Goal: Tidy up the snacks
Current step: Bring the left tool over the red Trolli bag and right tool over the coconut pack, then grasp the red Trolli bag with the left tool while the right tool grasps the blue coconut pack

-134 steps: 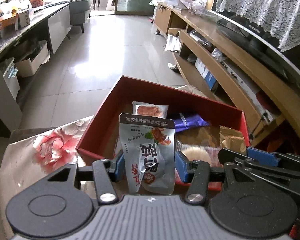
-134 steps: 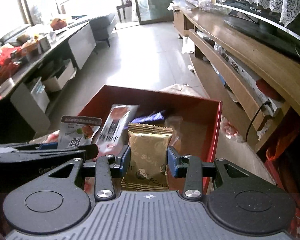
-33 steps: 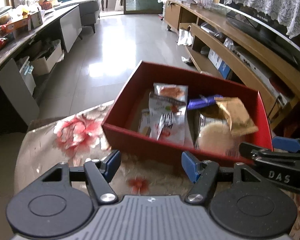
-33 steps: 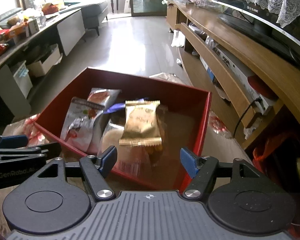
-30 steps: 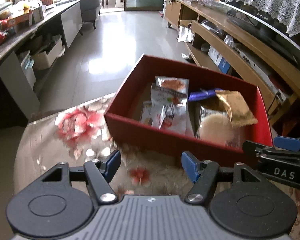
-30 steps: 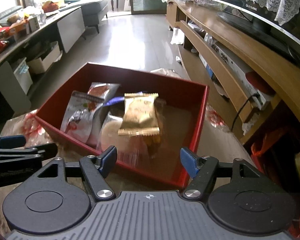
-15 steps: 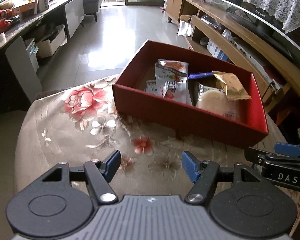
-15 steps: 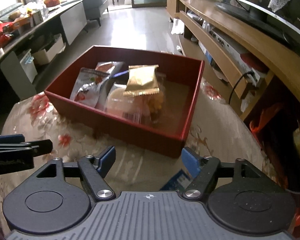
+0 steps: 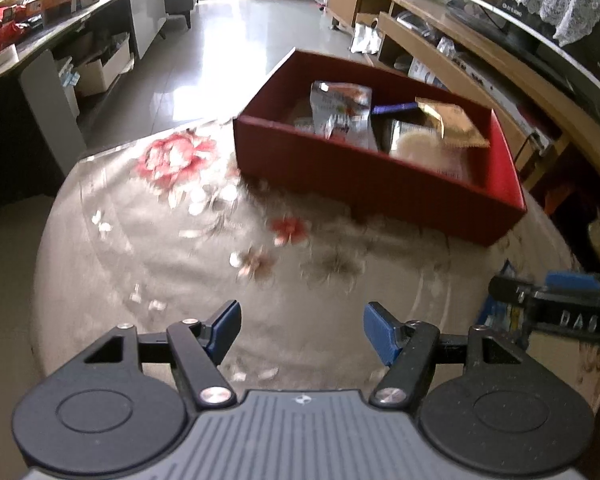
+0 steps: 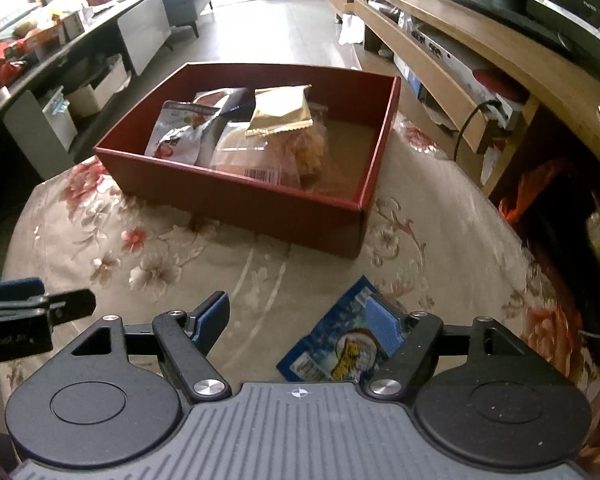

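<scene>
Red box (image 10: pixel 260 204) of snacks ahead on floral cloth (image 10: pixel 260 268); blue packet (image 10: pixel 332 344) under open, empty right gripper (image 10: pixel 300 320); left gripper (image 9: pixel 300 330) open, empty.

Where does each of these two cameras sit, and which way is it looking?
Left wrist view: sits on the left gripper, looks forward and down over the flowered table to the red box; the right gripper's tip shows at the right edge.
Right wrist view: sits on the right gripper, same direction, above a blue packet; the left gripper's tip shows at the left edge.
Shared: table, box, gold packet, both grippers.
</scene>
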Demonstrator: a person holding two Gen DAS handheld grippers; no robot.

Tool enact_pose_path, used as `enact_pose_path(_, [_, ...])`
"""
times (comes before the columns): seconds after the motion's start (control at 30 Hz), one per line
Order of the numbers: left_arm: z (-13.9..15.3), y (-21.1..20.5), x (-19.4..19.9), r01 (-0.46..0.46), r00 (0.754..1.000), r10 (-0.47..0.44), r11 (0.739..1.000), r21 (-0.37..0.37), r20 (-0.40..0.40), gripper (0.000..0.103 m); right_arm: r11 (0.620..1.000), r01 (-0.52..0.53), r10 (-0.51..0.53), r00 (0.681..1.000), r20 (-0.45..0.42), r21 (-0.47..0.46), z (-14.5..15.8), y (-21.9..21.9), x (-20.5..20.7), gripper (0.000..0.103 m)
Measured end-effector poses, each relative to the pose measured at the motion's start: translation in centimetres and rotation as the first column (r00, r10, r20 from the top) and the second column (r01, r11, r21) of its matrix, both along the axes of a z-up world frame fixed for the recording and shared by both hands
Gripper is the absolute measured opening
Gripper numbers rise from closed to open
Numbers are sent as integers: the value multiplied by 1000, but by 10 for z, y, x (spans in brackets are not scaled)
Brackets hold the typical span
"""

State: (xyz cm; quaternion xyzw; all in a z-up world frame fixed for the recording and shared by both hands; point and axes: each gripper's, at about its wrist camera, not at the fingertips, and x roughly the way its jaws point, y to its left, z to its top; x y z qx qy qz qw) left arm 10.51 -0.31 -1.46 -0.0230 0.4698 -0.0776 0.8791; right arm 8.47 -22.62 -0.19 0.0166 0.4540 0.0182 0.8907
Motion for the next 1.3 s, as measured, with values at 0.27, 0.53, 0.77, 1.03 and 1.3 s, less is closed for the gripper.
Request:
enact_pose_path(0.27, [-21,15,-36,0,996,-1,1000,-11,-91,71,1000,-1,1,1000,-14,3,-5,-4,-16,82])
enact_pose_path(0.53, [-37,22,-71,-19,988,14,999,-29,-154,75,1000,0,1,1000,-19,15,-7,-10,-30,83])
enact_pose_path(0.77, [-52,15,-83,-10,979,5,1000,-19,-204,79,999,43,-42,999,-27,34,-9,-27,-33,84])
enact_pose_path(1.03, [-57,-2,-93,41,985,-31,998,54,-170,72,994,99,-96,994,-58,51,-18,-47,-29,86])
enact_pose_path(1.3, [-56,-3,-93,59,986,-54,998,32,-160,62,971,196,-180,976,-123,139,-33,-62,-10,86])
